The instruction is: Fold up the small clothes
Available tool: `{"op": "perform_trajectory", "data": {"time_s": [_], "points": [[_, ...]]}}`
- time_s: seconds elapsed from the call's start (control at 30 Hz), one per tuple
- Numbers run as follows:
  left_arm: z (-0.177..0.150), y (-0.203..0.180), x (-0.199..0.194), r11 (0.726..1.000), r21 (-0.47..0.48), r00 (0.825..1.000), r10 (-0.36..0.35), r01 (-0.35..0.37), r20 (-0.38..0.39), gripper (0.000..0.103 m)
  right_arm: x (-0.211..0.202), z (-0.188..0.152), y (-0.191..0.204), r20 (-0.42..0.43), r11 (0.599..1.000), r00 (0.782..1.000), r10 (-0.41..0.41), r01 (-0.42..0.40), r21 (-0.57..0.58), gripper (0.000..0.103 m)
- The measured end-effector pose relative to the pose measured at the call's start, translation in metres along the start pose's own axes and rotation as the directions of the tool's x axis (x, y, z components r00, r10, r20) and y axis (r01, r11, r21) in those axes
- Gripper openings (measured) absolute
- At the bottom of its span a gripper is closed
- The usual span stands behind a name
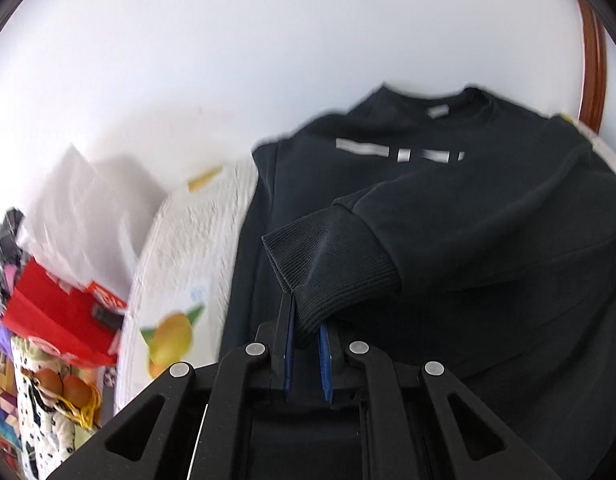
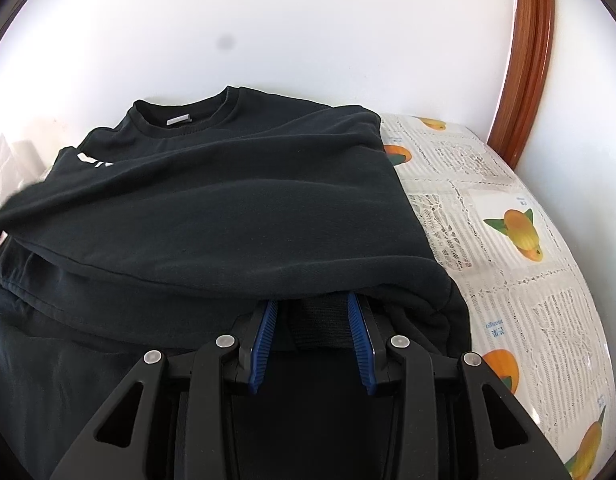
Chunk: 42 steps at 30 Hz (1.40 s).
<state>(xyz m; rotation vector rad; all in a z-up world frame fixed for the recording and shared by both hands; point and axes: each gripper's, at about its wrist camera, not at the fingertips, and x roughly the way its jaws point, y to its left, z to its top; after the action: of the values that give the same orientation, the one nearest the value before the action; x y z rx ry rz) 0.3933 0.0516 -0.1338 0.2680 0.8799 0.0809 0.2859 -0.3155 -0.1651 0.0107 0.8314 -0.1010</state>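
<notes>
A black sweatshirt with a white chest print lies flat on the table, collar away from me. One sleeve is drawn across its front. Its ribbed cuff sits pinched between the blue pads of my left gripper, which is shut on it. In the right wrist view the sweatshirt shows that sleeve as a long fold across the body. My right gripper is at the near hem; its fingertips are hidden under the fabric, and a ribbed black band fills the gap between its blue pads.
A white lace tablecloth printed with mangoes covers the table. At the left stand a red box, a white plastic bag and patterned clutter. A curved wooden frame rises at the far right against a white wall.
</notes>
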Motion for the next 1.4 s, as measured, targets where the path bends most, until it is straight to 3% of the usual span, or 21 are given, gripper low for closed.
{"op": "perform_trajectory", "data": {"time_s": [0.13, 0.23, 0.43, 0.5, 0.57, 0.67, 0.7, 0.73, 0.97, 1.17, 1.4], "points": [[-0.008, -0.002, 0.018, 1.000, -0.016, 0.999, -0.002, 0.001, -0.034, 0.011, -0.018, -0.004, -0.009, 0.028, 0.997, 0.997, 0.067, -0.066, -0.029, 0.036], [-0.009, -0.007, 0.020, 1.000, -0.011, 0.999, 0.014, -0.015, -0.029, 0.012, -0.037, -0.004, -0.019, 0.072, 0.977, 0.974, 0.213, -0.211, -0.028, 0.036], [-0.012, -0.007, 0.017, 1.000, -0.010, 0.999, 0.014, -0.015, -0.039, 0.017, -0.066, -0.002, -0.020, 0.208, 0.955, 0.932, 0.297, -0.293, -0.049, 0.036], [-0.014, -0.008, 0.015, 1.000, -0.015, 0.999, 0.010, -0.011, -0.043, 0.024, -0.064, 0.000, -0.023, 0.234, 0.963, 0.935, 0.266, -0.270, -0.016, 0.036], [-0.016, -0.009, 0.011, 1.000, -0.016, 0.999, 0.007, -0.008, -0.042, 0.031, -0.052, 0.002, -0.024, 0.205, 0.976, 0.956, 0.208, -0.218, 0.025, 0.036], [-0.021, -0.008, 0.006, 0.999, -0.032, 0.999, 0.001, -0.002, -0.044, 0.041, -0.017, 0.001, -0.026, 0.064, 0.994, 0.995, 0.078, -0.082, 0.076, 0.036], [-0.023, -0.006, 0.004, 0.999, -0.043, 0.999, -0.008, 0.006, -0.045, 0.042, -0.008, 0.000, -0.028, 0.027, 0.995, 0.998, 0.058, -0.060, 0.080, 0.036], [-0.024, -0.005, 0.002, 0.999, -0.053, 0.999, -0.016, 0.014, -0.047, 0.043, 0.000, -0.003, -0.029, -0.005, 0.996, 0.999, 0.040, -0.040, 0.079, 0.036], [-0.041, 0.002, -0.022, 0.988, -0.122, 0.993, -0.106, 0.098, -0.059, 0.048, -0.008, -0.011, -0.022, 0.024, 0.999, 1.000, 0.004, -0.005, 0.038, 0.038], [-0.061, -0.011, -0.058, 0.992, -0.077, 0.994, -0.104, 0.101, -0.040, 0.048, -0.026, -0.014, -0.023, 0.033, 0.998, 0.999, 0.006, -0.008, 0.065, 0.039], [-0.082, -0.020, -0.112, 0.988, -0.051, 0.989, -0.148, 0.148, 0.007, 0.048, -0.087, -0.045, -0.019, 0.063, 0.998, 0.996, -0.057, 0.055, 0.031, 0.039]]}}
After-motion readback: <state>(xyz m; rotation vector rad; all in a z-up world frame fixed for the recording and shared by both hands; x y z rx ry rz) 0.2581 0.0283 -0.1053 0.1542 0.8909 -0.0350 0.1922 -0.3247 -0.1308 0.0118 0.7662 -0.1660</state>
